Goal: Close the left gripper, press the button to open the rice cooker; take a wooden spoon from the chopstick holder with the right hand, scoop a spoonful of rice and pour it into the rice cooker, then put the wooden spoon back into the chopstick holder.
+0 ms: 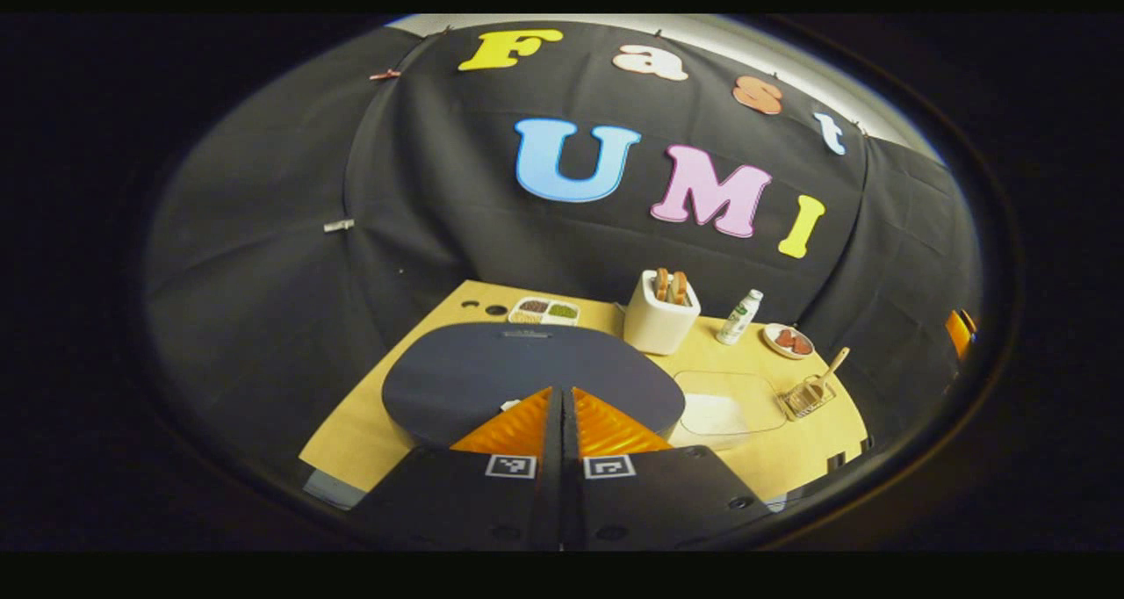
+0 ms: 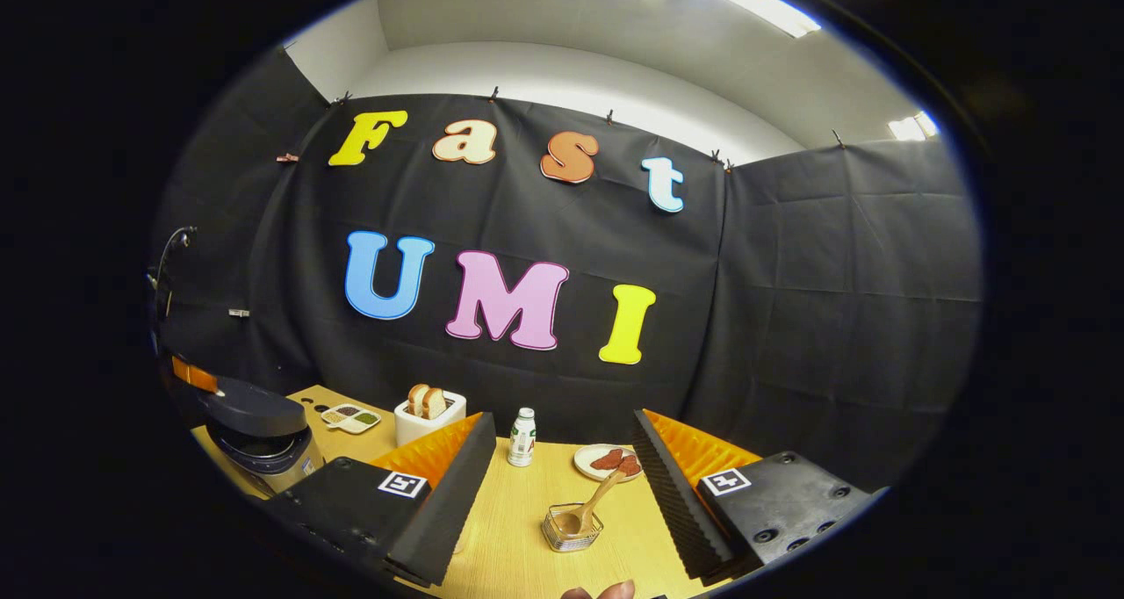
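The rice cooker's dark lid (image 1: 527,375) lies just under my left gripper (image 1: 563,393), which is shut with its fingers pressed together and nothing between them. In the right gripper view the rice cooker (image 2: 259,436) stands at the far left, its lid looking slightly raised. A wooden spoon (image 1: 831,366) leans in the wire chopstick holder (image 1: 806,397) at the right. A clear tray of white rice (image 1: 727,406) sits between cooker and holder. My right gripper (image 2: 562,416) is open above the table, and the spoon (image 2: 601,494) in its holder (image 2: 571,530) lies ahead between the fingers, untouched.
On the wooden table (image 2: 509,537) stand a white toaster with bread (image 2: 428,414), a small bottle (image 2: 522,436), a plate with red pieces (image 2: 606,460) and a tray of grains (image 2: 349,417). A person's fingertip (image 2: 606,590) shows at the bottom edge.
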A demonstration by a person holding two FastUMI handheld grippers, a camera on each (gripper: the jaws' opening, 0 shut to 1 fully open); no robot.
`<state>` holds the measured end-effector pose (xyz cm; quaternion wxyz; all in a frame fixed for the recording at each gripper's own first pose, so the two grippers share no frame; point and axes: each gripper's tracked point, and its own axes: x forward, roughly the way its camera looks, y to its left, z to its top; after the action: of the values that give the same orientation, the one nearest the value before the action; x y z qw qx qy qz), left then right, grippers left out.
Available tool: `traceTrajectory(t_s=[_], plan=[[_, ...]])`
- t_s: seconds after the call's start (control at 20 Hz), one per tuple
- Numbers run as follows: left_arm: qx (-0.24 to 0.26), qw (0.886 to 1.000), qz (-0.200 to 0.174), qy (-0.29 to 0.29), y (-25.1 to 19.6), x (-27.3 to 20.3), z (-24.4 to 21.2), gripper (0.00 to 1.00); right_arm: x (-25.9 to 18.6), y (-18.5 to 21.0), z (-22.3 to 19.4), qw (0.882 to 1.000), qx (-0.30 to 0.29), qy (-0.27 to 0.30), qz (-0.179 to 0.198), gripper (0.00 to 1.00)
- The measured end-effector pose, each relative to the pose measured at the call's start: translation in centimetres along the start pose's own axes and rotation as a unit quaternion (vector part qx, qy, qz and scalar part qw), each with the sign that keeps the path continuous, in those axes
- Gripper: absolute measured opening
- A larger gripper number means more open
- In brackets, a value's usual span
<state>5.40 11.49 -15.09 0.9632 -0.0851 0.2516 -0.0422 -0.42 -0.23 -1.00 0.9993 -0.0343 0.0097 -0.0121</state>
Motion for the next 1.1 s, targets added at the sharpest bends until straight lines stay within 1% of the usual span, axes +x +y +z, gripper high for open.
traceTrajectory(t_s=[0.15,0.2,0.35,0.4,0.45,0.5,0.6,0.7,0.8,0.9,0.95,1.05,1.1], plan=[[0.018,0.999,0.012,-0.047,0.1,-0.1,2.7,0.08,0.1,-0.1,0.0,1.0,0.001,0.001,-0.001,0.97],[0.022,0.997,0.016,-0.067,0.1,-0.4,3.7,0.06,0.1,-0.1,0.0,1.0,0.0,0.0,-0.001,0.97],[0.02,0.992,0.031,-0.125,0.4,-1.3,6.3,0.06,0.1,-0.6,0.0,1.0,-0.005,-0.001,-0.006,0.97],[0.019,0.989,0.039,-0.14,0.7,-1.6,7.0,0.09,0.2,-0.8,0.0,1.0,-0.004,0.0,-0.007,0.97],[0.02,0.987,0.043,-0.154,0.7,-1.8,7.5,0.1,0.2,-0.9,-0.1,1.0,-0.002,0.001,-0.009,0.97],[0.023,0.985,0.044,-0.166,0.6,-2.2,8.2,0.05,0.2,-1.0,0.0,1.0,-0.001,0.001,-0.01,0.97],[0.033,0.982,0.044,-0.182,0.2,-2.6,9.1,0.17,0.3,-1.2,0.0,1.0,-0.002,0.001,-0.012,0.97],[0.039,0.981,0.05,-0.184,0.5,-2.5,9.2,0.41,0.4,-1.3,-0.2,1.0,-0.003,0.003,-0.014,0.97],[0.032,0.98,0.053,-0.19,0.3,-2.8,9.5,0.66,0.5,-1.2,-0.3,1.0,0.002,0.005,-0.014,0.97],[0.022,0.977,0.068,-0.202,1.1,-3.2,9.9,0.87,0.5,-1.3,-0.7,1.0,0.006,0.011,-0.013,0.97],[0.018,0.975,0.078,-0.209,1.5,-3.6,10.0,0.93,0.7,-1.4,-0.9,1.0,0.007,0.014,-0.012,0.97],[0.014,0.971,0.094,-0.22,1.5,-4.2,10.3,0.95,1.0,-1.7,-1.3,1.0,0.01,0.021,-0.007,0.97],[0.013,0.969,0.096,-0.226,1.2,-4.6,10.5,0.95,1.2,-1.7,-1.7,0.999,0.014,0.028,0.002,0.97]])
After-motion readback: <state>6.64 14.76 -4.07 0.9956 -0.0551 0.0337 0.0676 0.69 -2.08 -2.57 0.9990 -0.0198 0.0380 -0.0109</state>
